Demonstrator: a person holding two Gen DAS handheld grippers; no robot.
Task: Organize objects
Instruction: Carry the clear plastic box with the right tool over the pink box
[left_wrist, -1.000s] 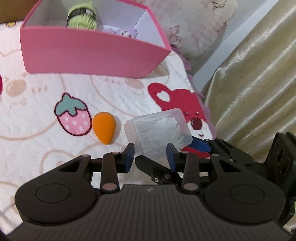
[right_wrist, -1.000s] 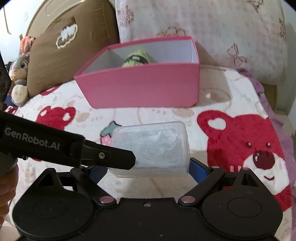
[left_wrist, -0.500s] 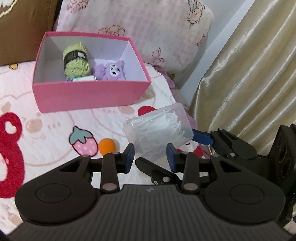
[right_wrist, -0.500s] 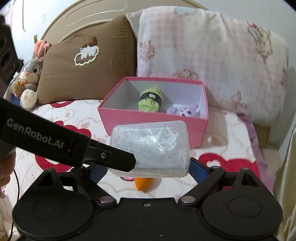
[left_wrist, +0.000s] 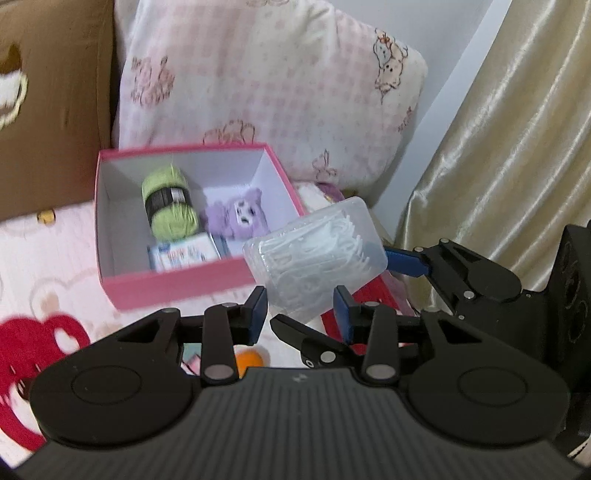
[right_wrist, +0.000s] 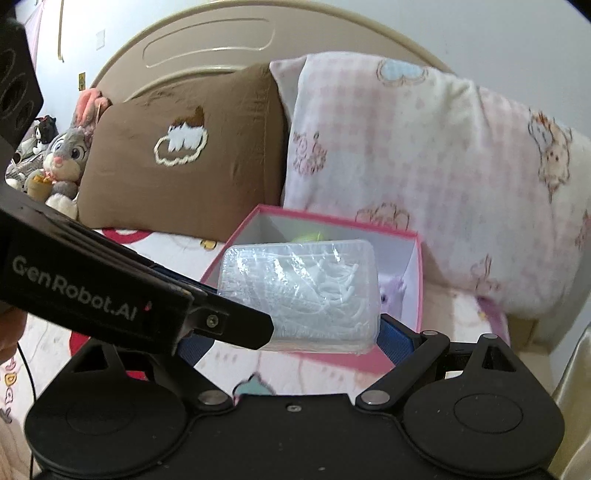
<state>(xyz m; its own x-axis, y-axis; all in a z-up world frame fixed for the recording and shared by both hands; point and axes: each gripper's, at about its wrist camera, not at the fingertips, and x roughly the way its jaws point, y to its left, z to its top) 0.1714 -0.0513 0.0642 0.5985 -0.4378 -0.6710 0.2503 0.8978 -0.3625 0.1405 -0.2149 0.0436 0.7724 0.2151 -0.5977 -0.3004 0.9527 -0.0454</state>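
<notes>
— Plastic box (right_wrist: 299, 295) of white picks: held in the air in front of the pink box (left_wrist: 177, 286), clamped between blue pads of the right gripper (right_wrist: 295, 338).

— Left gripper (left_wrist: 299, 310)?

— Narrowly parted around the box's near corner; contact unclear. Inside pink box: green yarn (left_wrist: 168, 201), purple plush (left_wrist: 240, 218).

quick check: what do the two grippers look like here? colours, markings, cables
Both are matte black handheld units with scissor-style linkages, silver pivot pins, two round discs on top and blue pads on the fingers. The left gripper has a ribbed black body; seen from the right gripper, its side carries white "GenRobot.AI" lettering. A thin black cable runs at the left edge. No sleeves visible.
</notes>
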